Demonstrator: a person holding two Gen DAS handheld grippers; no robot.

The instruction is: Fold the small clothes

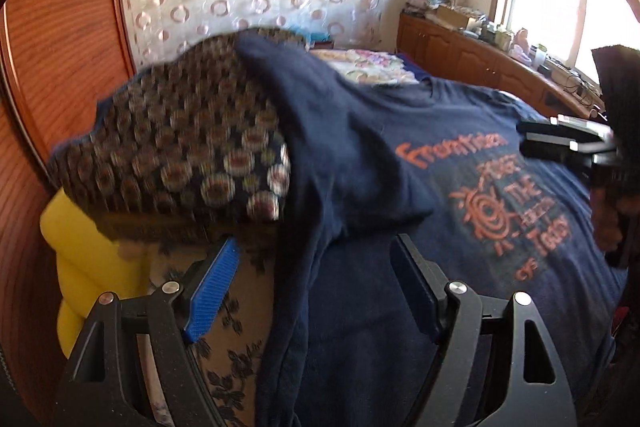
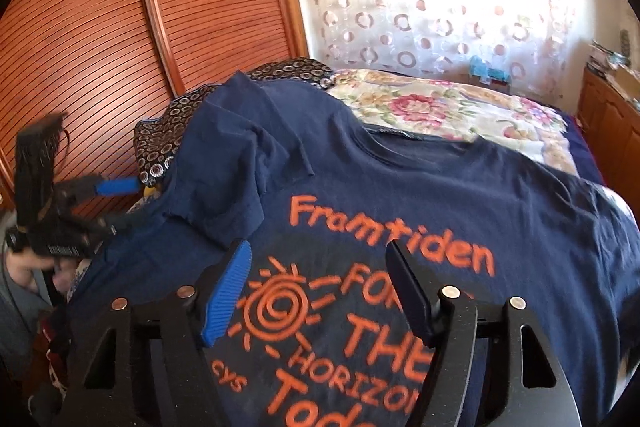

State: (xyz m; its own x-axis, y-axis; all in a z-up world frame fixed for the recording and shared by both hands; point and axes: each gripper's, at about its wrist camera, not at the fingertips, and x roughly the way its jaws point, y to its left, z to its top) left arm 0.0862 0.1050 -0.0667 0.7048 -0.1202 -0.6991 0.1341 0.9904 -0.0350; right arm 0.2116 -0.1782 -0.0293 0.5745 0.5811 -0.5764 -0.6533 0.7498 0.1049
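Hovering over the navy T-shirt (image 2: pixel 400 187), both sets of tongs spread wide and gripping nothing.

Print side up, the shirt lies across the bed (image 2: pixel 460 107), its orange lettering facing the right tongs (image 2: pixel 316 295), which hang just above the sun logo. Left tongs (image 1: pixel 316 291) sit over the shirt's side edge — one sleeve (image 2: pixel 240 131) is flopped up onto the ring-patterned cushion (image 1: pixel 180 131) beside the wooden wardrobe doors (image 2: pixel 100 27). That crumpled sleeve looks like the job in hand: pinch it near the cuff, not mid-fabric, and draw it flat inward across the chest so the fold line runs straight — meanwhile the right tongs could press the body down to stop the whole shirt sliding on the floral bedspread.
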